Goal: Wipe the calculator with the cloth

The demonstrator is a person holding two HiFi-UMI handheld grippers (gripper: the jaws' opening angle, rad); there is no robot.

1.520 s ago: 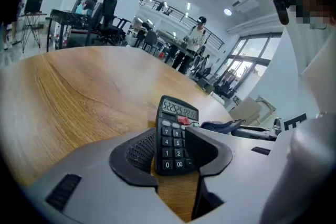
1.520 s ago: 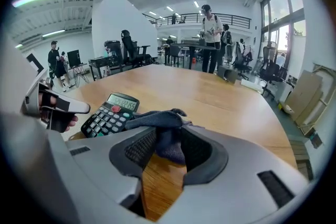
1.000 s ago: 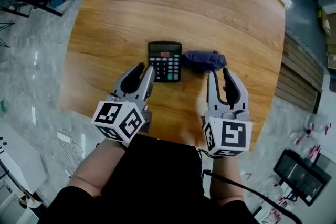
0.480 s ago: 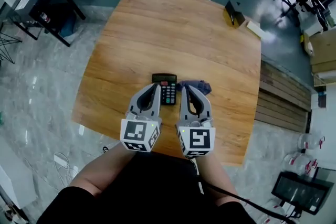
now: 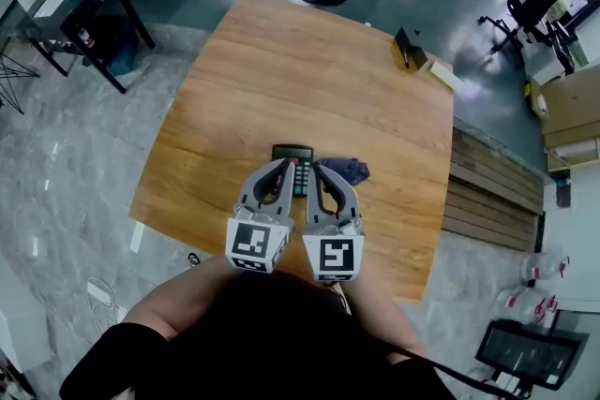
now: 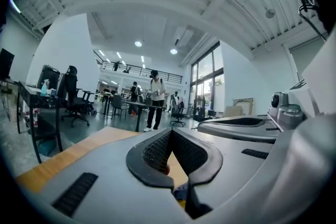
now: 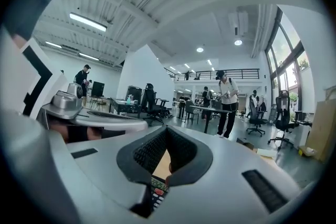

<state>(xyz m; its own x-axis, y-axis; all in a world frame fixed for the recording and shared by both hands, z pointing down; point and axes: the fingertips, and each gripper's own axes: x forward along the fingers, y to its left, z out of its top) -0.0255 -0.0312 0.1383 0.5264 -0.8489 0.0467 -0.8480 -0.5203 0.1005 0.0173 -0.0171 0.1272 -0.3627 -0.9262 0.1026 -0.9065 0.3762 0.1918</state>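
A black calculator [image 5: 292, 164] lies on the round-cornered wooden table [image 5: 281, 70], near its front edge. A crumpled blue cloth [image 5: 345, 170] lies just to the calculator's right. My left gripper [image 5: 284, 164] and right gripper [image 5: 315, 168] hang side by side well above the table, pointing level, and partly cover the calculator. Both are shut with nothing between the pads. In the left gripper view the left gripper [image 6: 169, 131] shows a scrap of the blue cloth [image 6: 181, 194] below its jaws. In the right gripper view the calculator [image 7: 157, 189] peeks out under the right gripper [image 7: 167, 128].
A small dark box [image 5: 409, 49] and a pale flat object [image 5: 444, 75] sit at the table's far right corner. A dark desk [image 5: 89, 0] stands at the left, wooden planks [image 5: 492, 187] at the right. A person [image 7: 227, 102] stands beyond the table.
Both grippers have risen off the table and drawn together side by side. Their jaws, apart a second ago, are shut. The table looks smaller and farther below.
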